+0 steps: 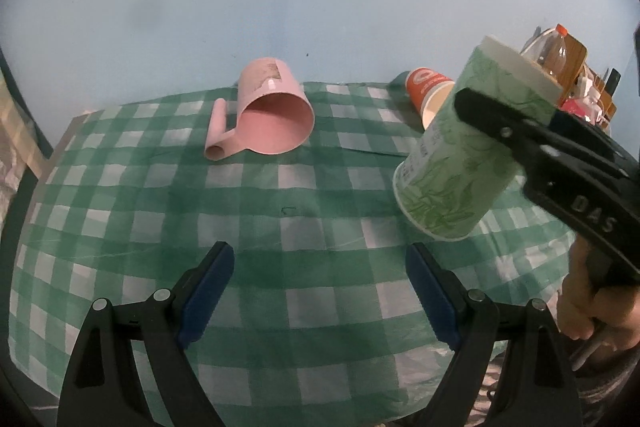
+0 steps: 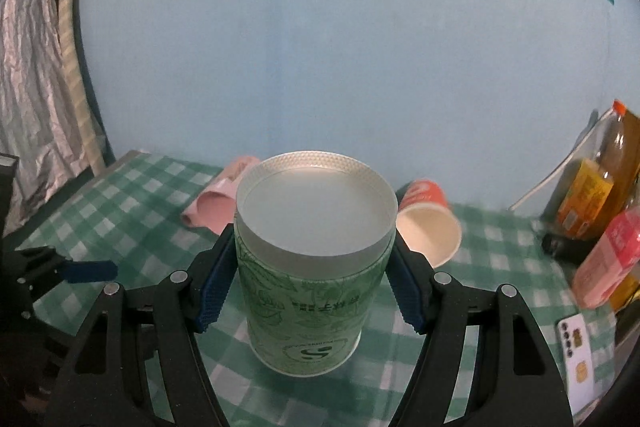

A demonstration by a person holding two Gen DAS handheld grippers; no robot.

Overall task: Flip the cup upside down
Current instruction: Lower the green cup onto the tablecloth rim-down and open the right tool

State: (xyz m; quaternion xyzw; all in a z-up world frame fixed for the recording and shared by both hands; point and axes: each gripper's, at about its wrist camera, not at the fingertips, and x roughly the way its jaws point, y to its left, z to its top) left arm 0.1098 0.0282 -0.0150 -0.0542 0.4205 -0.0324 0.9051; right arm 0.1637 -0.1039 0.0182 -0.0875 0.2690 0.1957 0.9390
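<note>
Right gripper clamps green paper cup mid-body, cup inverted, base up, tilted, held above checked tablecloth; hand grips handle at right. Left gripper low over cloth, fingers spread, holding nothing. Pink mug and orange cup lie on sides behind

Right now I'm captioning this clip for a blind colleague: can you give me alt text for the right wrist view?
The right gripper clamps a green patterned paper cup turned base-up, above a green checked tablecloth. Behind it a pink mug and an orange paper cup lie on their sides; bottles stand at the right edge.
</note>
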